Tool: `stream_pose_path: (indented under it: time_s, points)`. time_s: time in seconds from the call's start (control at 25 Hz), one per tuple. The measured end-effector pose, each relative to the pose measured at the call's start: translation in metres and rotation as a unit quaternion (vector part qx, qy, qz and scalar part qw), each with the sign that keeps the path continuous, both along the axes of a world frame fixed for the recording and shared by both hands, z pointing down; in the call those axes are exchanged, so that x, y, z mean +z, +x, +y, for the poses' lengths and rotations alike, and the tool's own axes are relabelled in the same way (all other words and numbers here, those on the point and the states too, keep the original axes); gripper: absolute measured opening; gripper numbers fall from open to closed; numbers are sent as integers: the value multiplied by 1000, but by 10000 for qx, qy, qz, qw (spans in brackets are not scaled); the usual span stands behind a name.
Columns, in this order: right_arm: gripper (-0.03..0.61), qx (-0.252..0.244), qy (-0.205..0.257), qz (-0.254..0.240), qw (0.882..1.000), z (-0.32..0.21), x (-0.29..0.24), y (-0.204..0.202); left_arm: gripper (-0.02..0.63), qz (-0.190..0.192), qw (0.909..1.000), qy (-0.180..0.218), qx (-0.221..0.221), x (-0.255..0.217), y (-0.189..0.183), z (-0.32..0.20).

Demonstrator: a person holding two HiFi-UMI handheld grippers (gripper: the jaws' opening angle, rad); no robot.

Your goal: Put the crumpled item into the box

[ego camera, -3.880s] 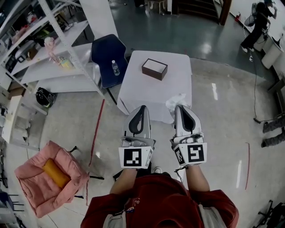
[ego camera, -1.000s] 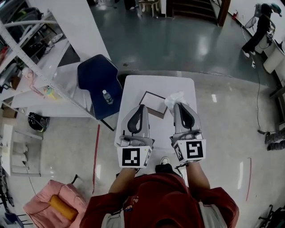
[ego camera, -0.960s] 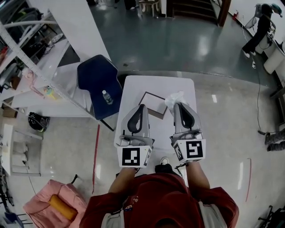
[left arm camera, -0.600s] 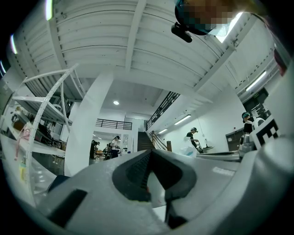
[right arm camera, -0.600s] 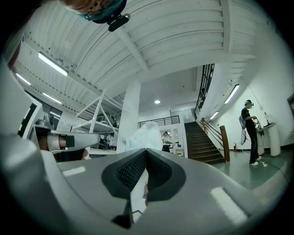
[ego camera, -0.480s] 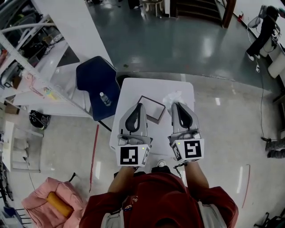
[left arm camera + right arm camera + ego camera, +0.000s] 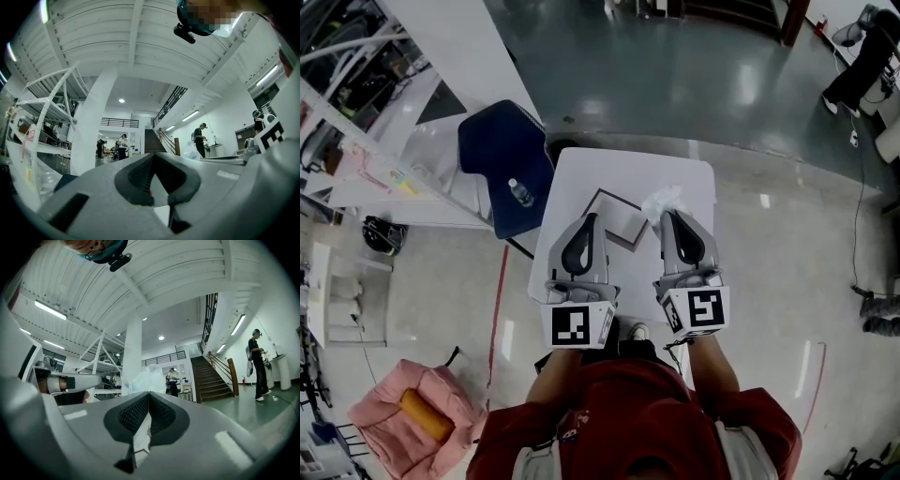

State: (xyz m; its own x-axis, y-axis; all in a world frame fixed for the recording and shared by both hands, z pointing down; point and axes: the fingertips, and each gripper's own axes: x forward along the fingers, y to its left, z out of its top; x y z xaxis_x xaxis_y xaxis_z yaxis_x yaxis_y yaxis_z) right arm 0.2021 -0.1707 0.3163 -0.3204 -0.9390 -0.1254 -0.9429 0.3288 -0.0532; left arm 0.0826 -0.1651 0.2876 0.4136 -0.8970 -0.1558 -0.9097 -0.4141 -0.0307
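The left hand-held gripper (image 7: 588,219), jaws together on nothing, has advanced with the person and now hangs over the table (image 7: 623,169), its tip overlapping the box (image 7: 623,214). The crumpled item (image 7: 661,199) lies on the table just right of the box, untouched. The right hand-held gripper (image 7: 669,215), also closed and empty, has drawn up just short of it, so the approach looks nearly complete and its jaws must part next.

1. The table (image 7: 581,173) was white; so was the crumpled item (image 7: 661,200), at the box's 2 o'clock.
2. The box (image 7: 614,212) had a dark rim and a pale inside.
3. The left claw (image 7: 589,218) and right claw (image 7: 667,216) were grey, with black-and-white squares at the rear.
4. The chair (image 7: 502,155), at the table's 10 o'clock, was navy.
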Motion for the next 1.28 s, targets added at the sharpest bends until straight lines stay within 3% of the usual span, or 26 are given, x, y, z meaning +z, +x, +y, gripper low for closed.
stream_pose_path:
  time_s: [0.44, 1.28]
  points:
    - [3, -62, -308, 253, 9992, -62, 23, -37, 3, 301, 9994, -134, -58, 16, -28, -64]
    - [3, -304, -1178, 821, 9892, -157, 87, -105, 3, 397, 9981, -458, -125, 56, -85, -159]
